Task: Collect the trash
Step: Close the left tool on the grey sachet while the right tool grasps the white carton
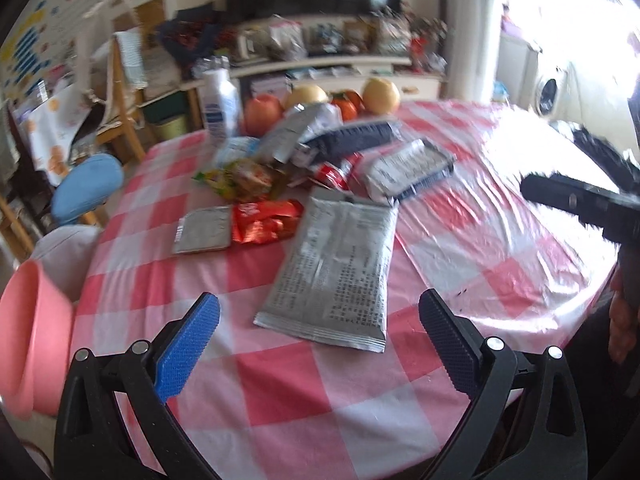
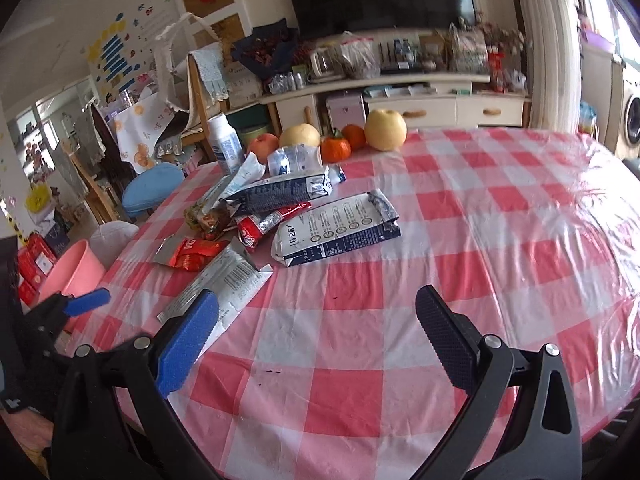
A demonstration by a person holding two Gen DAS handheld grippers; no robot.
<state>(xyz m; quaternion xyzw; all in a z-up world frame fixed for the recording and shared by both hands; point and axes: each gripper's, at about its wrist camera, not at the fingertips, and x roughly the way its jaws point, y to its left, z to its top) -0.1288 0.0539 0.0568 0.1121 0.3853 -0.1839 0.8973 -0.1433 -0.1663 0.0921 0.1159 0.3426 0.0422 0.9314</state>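
Several empty wrappers lie on a round table with a red and white checked cloth [image 1: 304, 396]. A large silver pouch [image 1: 332, 268] lies just ahead of my open, empty left gripper [image 1: 320, 344]; it also shows in the right wrist view [image 2: 228, 280]. A red foil wrapper [image 1: 264, 220] and a small silver packet [image 1: 204, 232] lie behind it. A white and navy bag [image 2: 340, 232] and a crushed plastic bottle [image 2: 296, 160] lie further back. My right gripper [image 2: 316, 344] is open and empty above the cloth [image 2: 360, 320]. A pink bin [image 1: 28, 336] stands left of the table.
Fruit [image 2: 384, 128] and a white bottle [image 2: 226, 144] stand at the table's far edge. A blue stool [image 2: 152, 188] and a wooden chair [image 1: 120, 92] stand to the left. A TV cabinet [image 2: 400, 92] stands behind.
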